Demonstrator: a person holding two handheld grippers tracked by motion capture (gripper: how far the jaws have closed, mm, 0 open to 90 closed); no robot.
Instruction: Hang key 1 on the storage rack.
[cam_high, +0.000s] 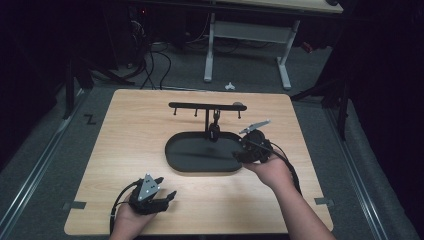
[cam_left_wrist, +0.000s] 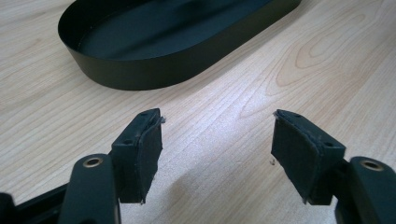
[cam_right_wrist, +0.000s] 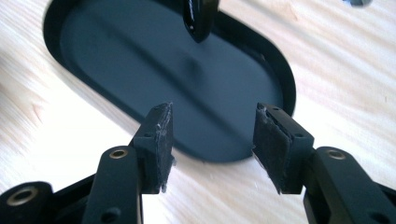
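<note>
Black oval metal tray with T-shaped hanger stand, mid-table, long axis left–right: right gripper at its right end, jaws parted and empty, nearer; left gripper well apart near the table's front edge, likewise parted, empty.

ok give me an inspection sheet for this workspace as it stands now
surface: light wooden table, bare apart from the stand.
job's things: black oval tray with a T-shaped hook rack rising from its back; one small dark item hangs from the rack.
clutter: nothing seen on the table.
grippers: left gripper near the front edge, jaws open, holding nothing; right gripper over the tray's right end, jaws open, holding nothing.
cables: one trails from each gripper; more lie on the floor behind.
surroundings: dark room, grey floor, white-legged desk behind.
</note>
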